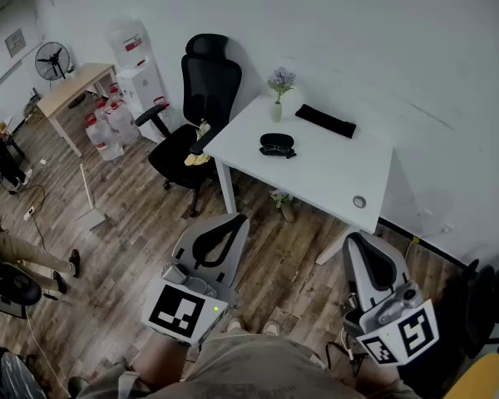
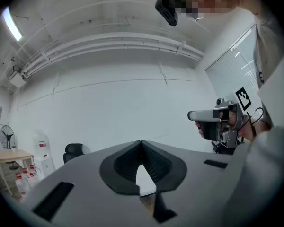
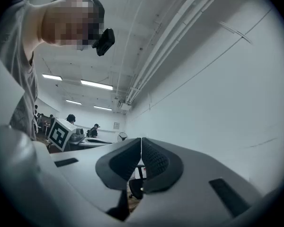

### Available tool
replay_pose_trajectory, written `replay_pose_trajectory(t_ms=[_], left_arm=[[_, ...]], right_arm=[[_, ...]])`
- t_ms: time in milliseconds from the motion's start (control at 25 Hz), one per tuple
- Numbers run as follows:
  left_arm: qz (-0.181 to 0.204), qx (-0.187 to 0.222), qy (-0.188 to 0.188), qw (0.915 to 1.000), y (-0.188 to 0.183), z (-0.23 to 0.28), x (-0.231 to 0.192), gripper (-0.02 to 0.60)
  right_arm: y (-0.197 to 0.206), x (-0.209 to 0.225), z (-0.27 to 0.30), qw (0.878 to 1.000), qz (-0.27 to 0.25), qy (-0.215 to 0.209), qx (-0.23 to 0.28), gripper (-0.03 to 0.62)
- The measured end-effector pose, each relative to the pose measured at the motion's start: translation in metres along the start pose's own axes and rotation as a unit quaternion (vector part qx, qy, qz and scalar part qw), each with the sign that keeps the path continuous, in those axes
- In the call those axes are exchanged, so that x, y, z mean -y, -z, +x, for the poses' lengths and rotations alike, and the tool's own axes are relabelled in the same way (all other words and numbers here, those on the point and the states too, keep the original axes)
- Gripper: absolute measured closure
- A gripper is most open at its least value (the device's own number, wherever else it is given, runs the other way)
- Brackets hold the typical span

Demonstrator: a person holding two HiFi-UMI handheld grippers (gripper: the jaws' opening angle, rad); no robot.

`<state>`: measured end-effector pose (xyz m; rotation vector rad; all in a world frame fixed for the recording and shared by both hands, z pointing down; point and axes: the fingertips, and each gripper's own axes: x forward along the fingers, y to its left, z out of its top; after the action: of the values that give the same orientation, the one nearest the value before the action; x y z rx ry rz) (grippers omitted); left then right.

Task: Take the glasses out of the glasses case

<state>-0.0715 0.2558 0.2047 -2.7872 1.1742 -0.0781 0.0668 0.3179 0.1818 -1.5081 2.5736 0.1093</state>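
Both grippers shut and empty, short of the table.

The left gripper [image 1: 231, 219] and right gripper [image 1: 358, 239] each have their jaws pressed together on nothing. They are held over the floor [image 1: 133, 223] on the table's [image 1: 333, 173] near side, well apart from it. The case [image 1: 276, 141] lies on the table toward its left end, near the vase [image 1: 277, 110].

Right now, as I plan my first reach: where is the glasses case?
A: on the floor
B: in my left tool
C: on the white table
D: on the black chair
C: the glasses case lies on the white table, near the flower vase.
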Motion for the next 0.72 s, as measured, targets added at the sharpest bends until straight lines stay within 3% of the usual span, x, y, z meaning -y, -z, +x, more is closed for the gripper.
replay_pose_trajectory(t_ms=[200, 720], left_arm=[[-0.003, 0.000, -0.007, 1.0000, -0.002, 0.010, 0.004, 0.565], [0.005, -0.022, -0.033, 0.9992, 0.006, 0.026, 0.017, 0.565]], right_arm=[[-0.005, 0.015, -0.006, 1.000, 0.024, -0.006, 0.017, 0.562], [0.010, 0.034, -0.020, 0.999, 0.019, -0.027, 0.003, 0.562]])
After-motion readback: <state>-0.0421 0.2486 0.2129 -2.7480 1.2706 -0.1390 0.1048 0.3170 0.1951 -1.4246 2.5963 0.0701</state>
